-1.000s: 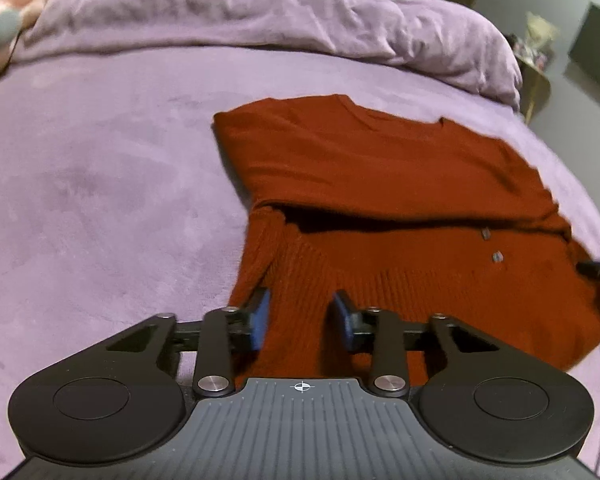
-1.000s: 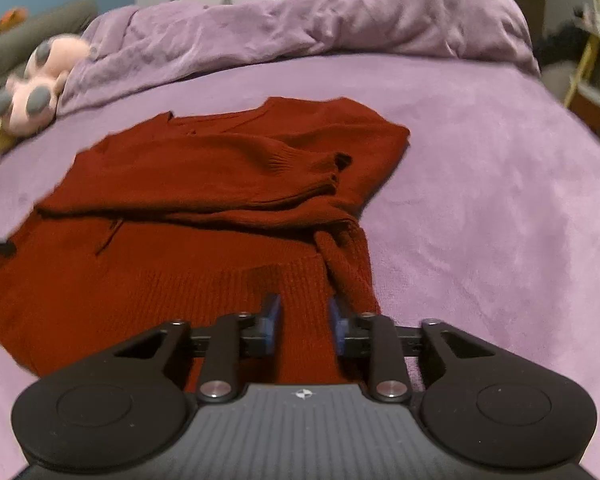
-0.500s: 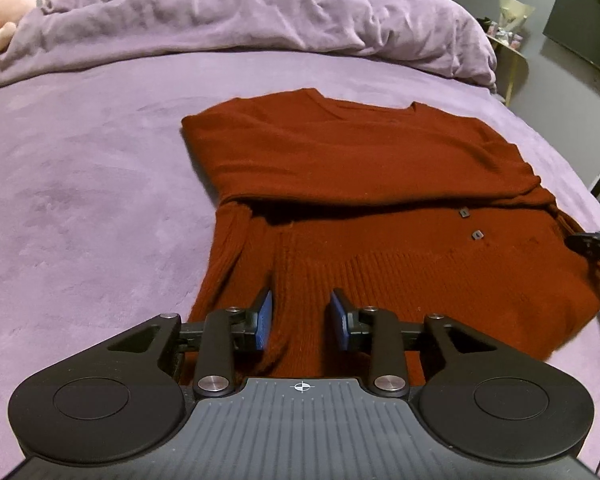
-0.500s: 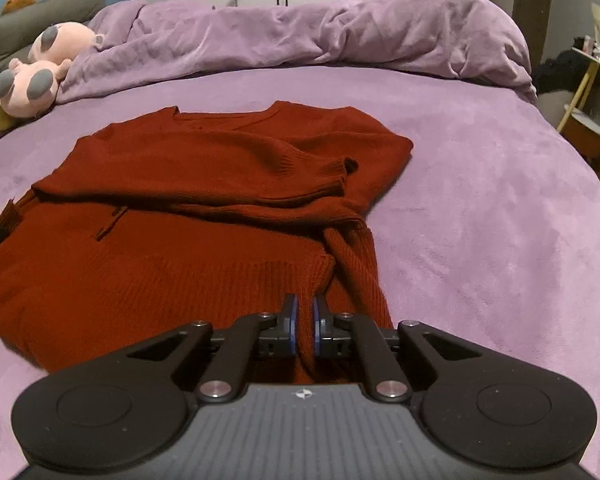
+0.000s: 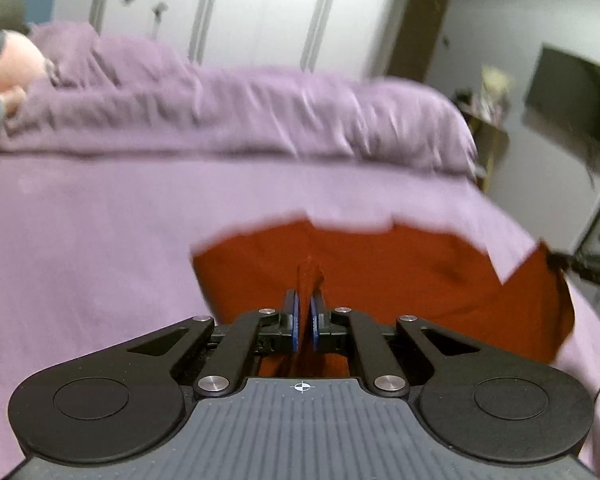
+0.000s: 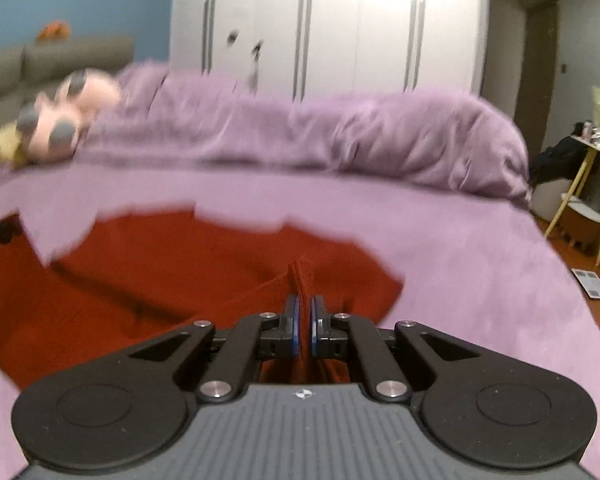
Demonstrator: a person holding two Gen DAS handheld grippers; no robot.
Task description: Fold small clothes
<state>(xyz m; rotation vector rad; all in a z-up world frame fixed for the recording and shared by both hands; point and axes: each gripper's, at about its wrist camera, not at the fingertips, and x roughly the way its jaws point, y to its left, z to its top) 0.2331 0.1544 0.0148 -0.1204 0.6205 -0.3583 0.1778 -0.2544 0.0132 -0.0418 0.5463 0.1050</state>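
On a purple bed [image 5: 100, 240], both views were smeared by motion blur, so the red sweater's [image 5: 380, 276] knit, buttons and folds could not be made out. Its near part was hidden behind the black body of each tool, and its far edge looked jagged and broken from the blur.

In the left view the sweater lay from 6 to 3 o'clock, a dark red patch against the purple. The left gripper [image 5: 304, 312] was clenched on a raised pinch of its fabric, which stood up between the blue pads. A dark tip at 3 o'clock touched the sweater's far corner; what it was could not be told.

In the right view the sweater [image 6: 172, 272] spread from 6 to 9 o'clock. The right gripper [image 6: 304, 312] likewise grasped a ridge of red cloth.

A rumpled purple blanket [image 6: 380, 140] lay at 12 o'clock, a pink plush toy [image 6: 68, 116] at 10.
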